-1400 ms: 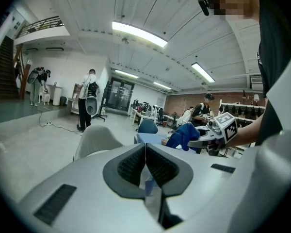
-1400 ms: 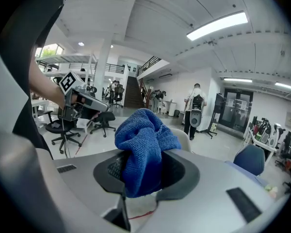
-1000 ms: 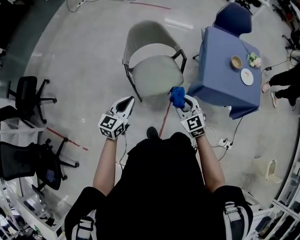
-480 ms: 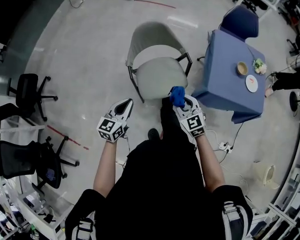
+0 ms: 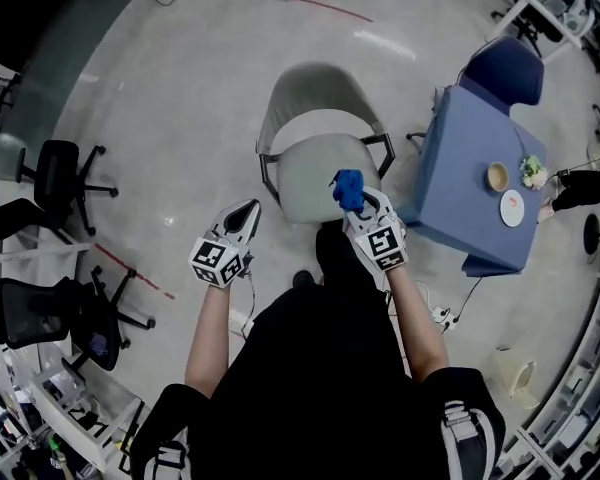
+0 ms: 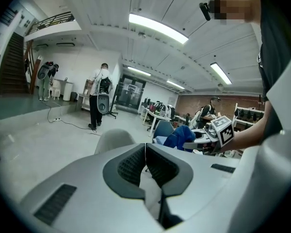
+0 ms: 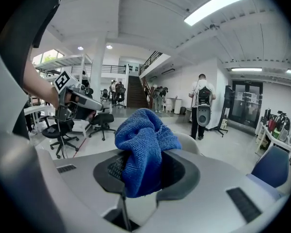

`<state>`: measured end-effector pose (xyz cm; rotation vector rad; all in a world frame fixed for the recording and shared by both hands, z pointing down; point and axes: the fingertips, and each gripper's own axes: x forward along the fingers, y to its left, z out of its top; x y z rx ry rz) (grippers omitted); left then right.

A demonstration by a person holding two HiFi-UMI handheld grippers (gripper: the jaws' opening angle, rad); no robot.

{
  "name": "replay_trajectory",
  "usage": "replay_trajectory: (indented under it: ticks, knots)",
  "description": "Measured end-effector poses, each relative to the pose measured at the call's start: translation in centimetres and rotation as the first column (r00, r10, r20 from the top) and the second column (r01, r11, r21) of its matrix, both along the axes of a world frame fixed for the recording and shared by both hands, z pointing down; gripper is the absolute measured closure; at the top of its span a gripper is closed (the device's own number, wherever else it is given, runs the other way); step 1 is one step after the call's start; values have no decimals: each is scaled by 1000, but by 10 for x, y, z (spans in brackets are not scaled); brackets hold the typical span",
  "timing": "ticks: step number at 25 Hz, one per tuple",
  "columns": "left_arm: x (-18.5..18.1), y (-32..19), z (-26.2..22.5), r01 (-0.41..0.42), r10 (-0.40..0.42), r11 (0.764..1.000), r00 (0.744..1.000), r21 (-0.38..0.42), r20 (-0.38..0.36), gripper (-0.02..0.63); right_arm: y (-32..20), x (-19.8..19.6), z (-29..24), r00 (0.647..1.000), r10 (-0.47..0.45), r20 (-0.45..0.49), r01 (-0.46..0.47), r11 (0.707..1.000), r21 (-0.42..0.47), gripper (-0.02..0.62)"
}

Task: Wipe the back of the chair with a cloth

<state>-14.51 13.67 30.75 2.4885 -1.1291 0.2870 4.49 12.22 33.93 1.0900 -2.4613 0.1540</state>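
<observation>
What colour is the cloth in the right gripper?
Blue; the crumpled terry cloth shows best in the right gripper view.

Cloth (image 7: 144,144): nappy blue microfibre. Chair (image 5: 320,173): matt grey shell, dark metal legs. Floor (image 5: 180,108): smooth, faintly glossy. Desk (image 5: 460,208): draped in blue fabric.

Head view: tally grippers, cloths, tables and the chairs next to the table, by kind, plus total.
Grippers: 2 (left gripper, right gripper)
Cloths: 1 (blue cloth, in the right gripper)
Tables: 1 (blue-covered table)
Chairs: 2 (grey chair, blue chair)
Total: 6
</observation>
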Motion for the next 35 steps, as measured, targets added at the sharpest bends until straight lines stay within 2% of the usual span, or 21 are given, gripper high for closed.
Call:
replay_trajectory:
  ticks: [6, 10, 21, 26, 35]
  knots:
    - [14, -70, 3, 48, -47, 999, 999, -18, 11, 581, -85, 7, 17, 998, -52, 31, 54, 997, -54, 456]
    - [9, -89, 8, 86, -85, 996, 996, -34, 13, 581, -125, -1, 28, 995, -62, 73, 68, 993, -92, 456]
    - [-7, -153, 35, 211, -209, 975, 977, -63, 37, 581, -262, -64, 74, 971, -236, 33, 237, 971, -34, 456]
    - [-9, -180, 52, 248, -249, 967, 969, -50, 4, 581, -309, -87, 124, 974, -227, -9, 227, 973, -32, 456]
    - [-16, -203, 126, 193, -194, 977, 981, -93, -7, 581, -364, -120, 188, 984, -173, -40, 173, 985, 9, 456]
